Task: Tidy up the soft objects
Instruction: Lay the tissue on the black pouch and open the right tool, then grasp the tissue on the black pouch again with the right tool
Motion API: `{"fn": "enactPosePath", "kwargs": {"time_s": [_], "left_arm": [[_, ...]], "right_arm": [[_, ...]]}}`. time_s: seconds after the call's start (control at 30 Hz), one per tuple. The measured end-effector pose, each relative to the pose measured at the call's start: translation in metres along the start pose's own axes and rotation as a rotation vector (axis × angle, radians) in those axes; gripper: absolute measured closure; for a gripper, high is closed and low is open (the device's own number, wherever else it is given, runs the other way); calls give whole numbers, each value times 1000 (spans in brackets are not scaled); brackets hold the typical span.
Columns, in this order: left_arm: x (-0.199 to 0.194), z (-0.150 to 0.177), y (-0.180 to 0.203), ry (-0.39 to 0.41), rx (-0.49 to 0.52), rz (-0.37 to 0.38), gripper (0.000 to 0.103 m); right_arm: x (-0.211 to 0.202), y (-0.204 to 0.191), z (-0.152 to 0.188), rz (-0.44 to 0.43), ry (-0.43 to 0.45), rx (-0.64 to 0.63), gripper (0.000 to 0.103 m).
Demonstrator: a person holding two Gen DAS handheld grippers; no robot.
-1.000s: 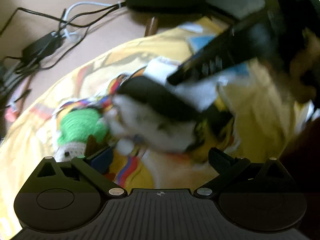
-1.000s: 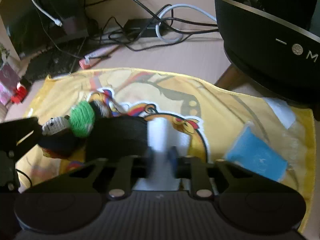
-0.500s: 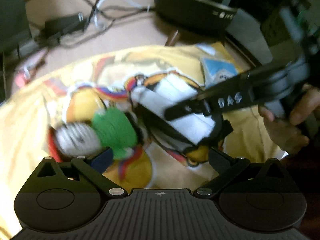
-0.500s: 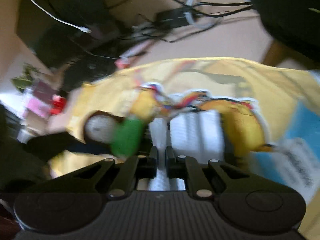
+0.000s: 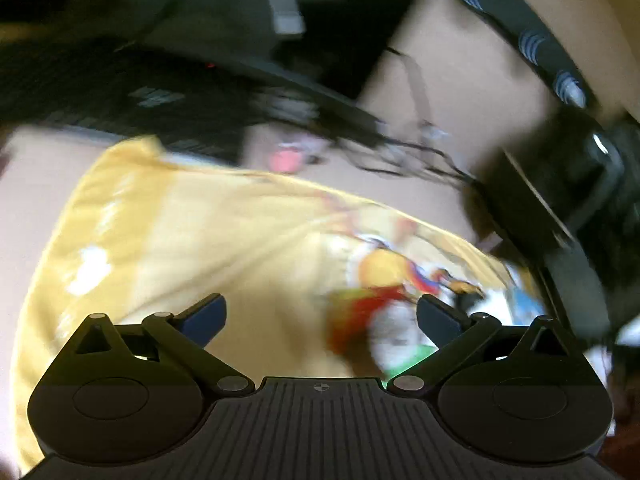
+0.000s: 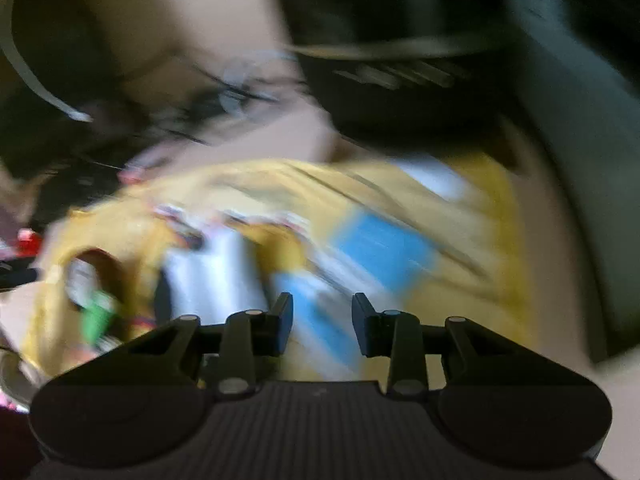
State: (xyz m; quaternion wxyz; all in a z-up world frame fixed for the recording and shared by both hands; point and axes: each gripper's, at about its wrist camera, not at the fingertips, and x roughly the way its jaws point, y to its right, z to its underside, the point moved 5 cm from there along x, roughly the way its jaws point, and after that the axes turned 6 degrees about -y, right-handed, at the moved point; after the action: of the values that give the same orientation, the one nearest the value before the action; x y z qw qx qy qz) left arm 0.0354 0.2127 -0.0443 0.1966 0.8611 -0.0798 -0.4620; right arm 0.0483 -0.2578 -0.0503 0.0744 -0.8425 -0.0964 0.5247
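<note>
Beige table [image 5: 460, 92] fills both blurred wrist views, with a yellow printed cloth [image 5: 208, 236] spread across it. Nearest in the left wrist view, the left tongs [image 5: 320, 316] stand spread wide with nothing between them, hanging over a bare part of the cloth. Just beyond the right-hand finger [image 5: 438, 320] lies a smeared crocheted toy [image 5: 380, 320] showing red, white and a sliver of green; its outline is too blurred to read further. Farther out, past the cloth's edge, a small pink thing [image 5: 286, 160] and a tangle of dark cables [image 5: 404, 156] lie on the table, and a dark keyboard-like slab [image 5: 132, 100] sits behind them. In the right wrist view, the right tongs [image 6: 322, 322] are parted with a clear gap and grip nothing. A white folded soft piece [image 6: 216, 276] lies just left of them on the cloth, and a blue packet [image 6: 384, 248] lies ahead and to the right. The green and white toy [image 6: 94, 304] shows at the cloth's left edge, apart from the tongs. Beyond the cloth a large black rounded appliance [image 6: 400, 92] stands at the far side.
</note>
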Motion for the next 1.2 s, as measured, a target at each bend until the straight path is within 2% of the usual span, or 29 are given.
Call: {"fn": "enactPosePath", "kwargs": {"time_s": [0.07,0.2,0.37,0.47,0.57,0.63,0.77,0.83,0.9,0.97,1.0,1.07,1.13,1.2], "left_arm": [[9,6,-14,-44,5,-77,0],[31,20,-25,-156,59,-199,0],[32,30,-26,-191,209,-306,0],[30,32,-37,-208,232,-377,0],[16,34,-52,-208,193,-400,0],[11,34,-60,-205,179,-409,0],[9,31,-66,-222,178,-415,0],[11,28,-67,-240,189,-414,0],[10,23,-67,-261,187,-441,0],[6,16,-66,-271,176,-471,0],[-2,9,-58,-248,169,-451,0],[-20,-8,-29,-174,167,-355,0],[-29,-23,10,-101,188,-272,0],[-21,-28,53,-73,215,-233,0]], "right_arm": [[6,21,17,60,-66,26,68],[11,20,40,79,-133,-27,67],[15,10,50,128,-171,-135,65],[14,4,54,156,-188,-227,64],[13,15,56,192,-207,-226,39],[12,25,57,189,-223,-212,35],[10,32,57,221,-246,-267,35],[9,31,52,288,-244,-319,37],[7,28,45,344,-226,-358,60],[-7,17,30,276,-146,-337,57],[-14,11,22,242,-106,-326,51],[-25,-6,3,148,-16,-296,40],[-22,-27,-15,68,52,-293,37],[-5,-51,-28,4,71,-320,34]]}}
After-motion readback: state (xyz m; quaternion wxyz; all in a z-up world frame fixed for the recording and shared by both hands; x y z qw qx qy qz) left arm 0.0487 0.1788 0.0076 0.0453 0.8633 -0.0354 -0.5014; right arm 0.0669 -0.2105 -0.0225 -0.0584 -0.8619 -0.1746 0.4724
